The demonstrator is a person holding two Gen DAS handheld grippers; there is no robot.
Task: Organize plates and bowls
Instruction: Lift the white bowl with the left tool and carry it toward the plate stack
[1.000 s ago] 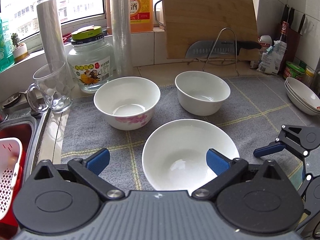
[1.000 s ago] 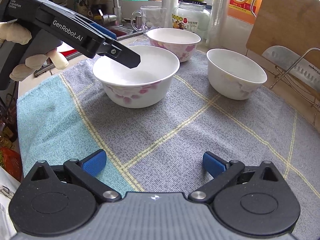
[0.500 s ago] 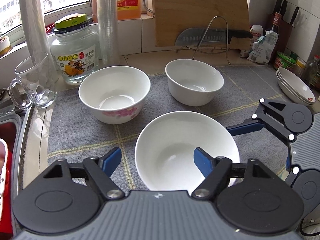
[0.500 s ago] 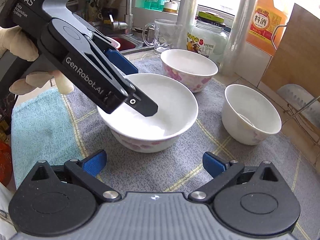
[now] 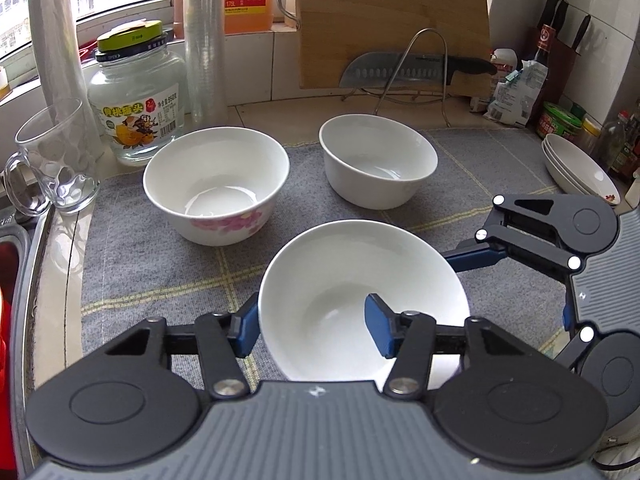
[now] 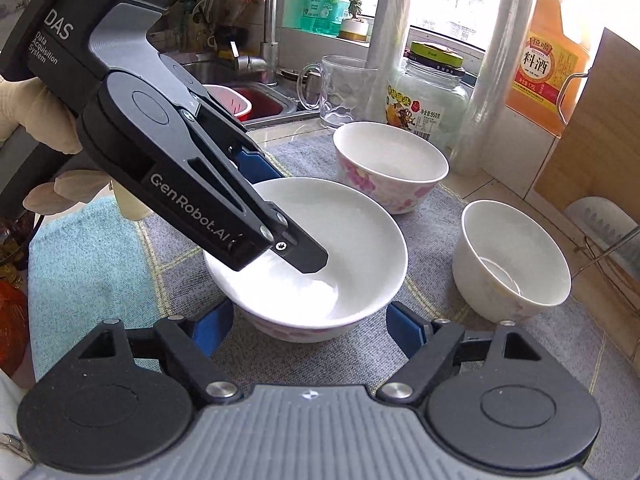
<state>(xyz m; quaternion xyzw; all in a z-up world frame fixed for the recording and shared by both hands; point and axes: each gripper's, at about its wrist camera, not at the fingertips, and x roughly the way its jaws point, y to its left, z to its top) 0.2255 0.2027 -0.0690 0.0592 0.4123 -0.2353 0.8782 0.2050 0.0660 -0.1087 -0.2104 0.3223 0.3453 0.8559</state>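
Three white bowls stand on a grey cloth. The near bowl (image 5: 352,280) (image 6: 320,240) has my left gripper (image 5: 314,330) straddling its left rim, one blue pad outside and one inside, jaws still apart. The pink-flowered bowl (image 5: 216,184) (image 6: 390,164) is at the back left and a plain bowl (image 5: 378,160) (image 6: 512,256) at the back right. My right gripper (image 6: 308,332) is open, its pads on either side of the near bowl's base; it also shows in the left wrist view (image 5: 476,258). Stacked plates (image 5: 576,168) lie far right.
A glass mug (image 5: 52,160), a jar (image 5: 138,92), two film rolls (image 5: 204,40) and an orange bottle (image 6: 556,44) line the back. A cutting board (image 5: 392,20) and cleaver (image 5: 400,70) lean on a rack. A sink (image 6: 256,100) lies left.
My left gripper has moved forward and narrowed, so its pads now straddle the near bowl's rim. My right gripper has come closer to the same bowl, staying open.
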